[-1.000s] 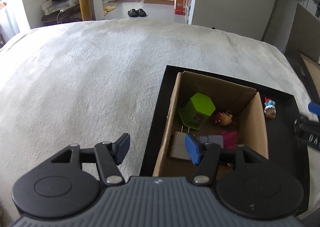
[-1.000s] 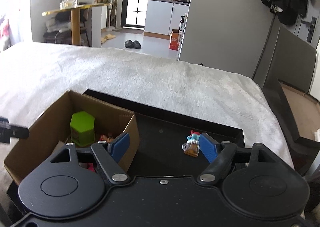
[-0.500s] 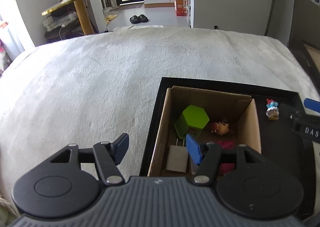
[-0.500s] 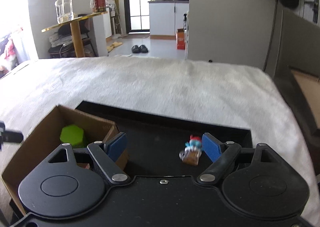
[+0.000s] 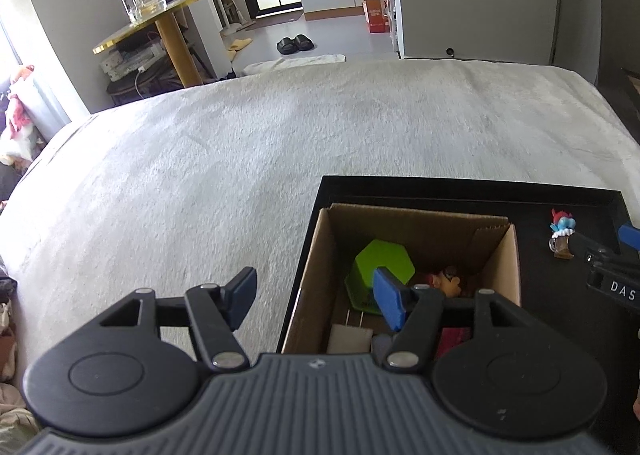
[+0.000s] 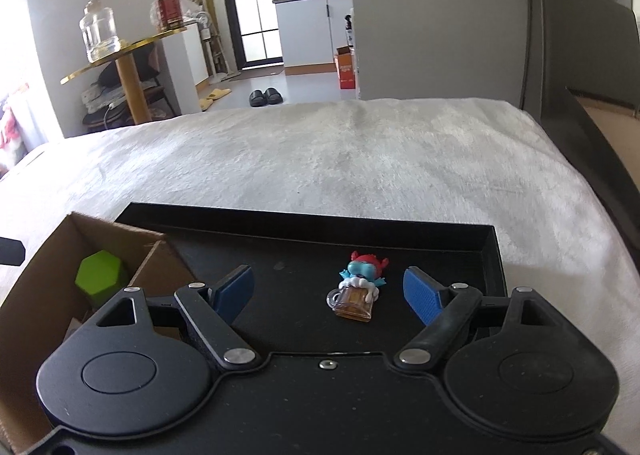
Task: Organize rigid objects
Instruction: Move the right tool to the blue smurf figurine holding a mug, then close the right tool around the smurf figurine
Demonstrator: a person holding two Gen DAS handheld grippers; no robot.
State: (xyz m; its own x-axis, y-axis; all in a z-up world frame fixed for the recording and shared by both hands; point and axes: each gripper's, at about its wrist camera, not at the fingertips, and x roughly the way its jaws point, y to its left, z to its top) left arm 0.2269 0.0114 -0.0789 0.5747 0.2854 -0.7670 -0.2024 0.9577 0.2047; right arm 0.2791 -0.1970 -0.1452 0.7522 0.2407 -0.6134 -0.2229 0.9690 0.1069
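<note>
Listing what lies before me: white plush bed cover [image 5: 248, 159]; on it a black tray [image 6: 304, 221] holding an open cardboard box [image 5: 420, 223] at its left end. Beyond the bed: gold-topped round side table [image 6: 124, 51] with a glass jar [image 6: 97, 33] and a red tin [image 6: 168, 11], black slippers [image 6: 266, 96] on the floor, and an orange carton [image 6: 346, 69].

Writing: "DAS" on my right gripper [image 5: 600, 259], seen from the left wrist; the rest is cut off.

Blue figurine with beer mug [image 6: 358, 287]: on the tray floor right of the box, between my right gripper's spread fingers, untouched; head away from me, mug towards me.

Box contents: green hexagonal container [image 5: 378, 269], a small figure, flat items.

My left gripper [image 5: 316, 297]: spread, holding nothing, straddling the box's left wall.
</note>
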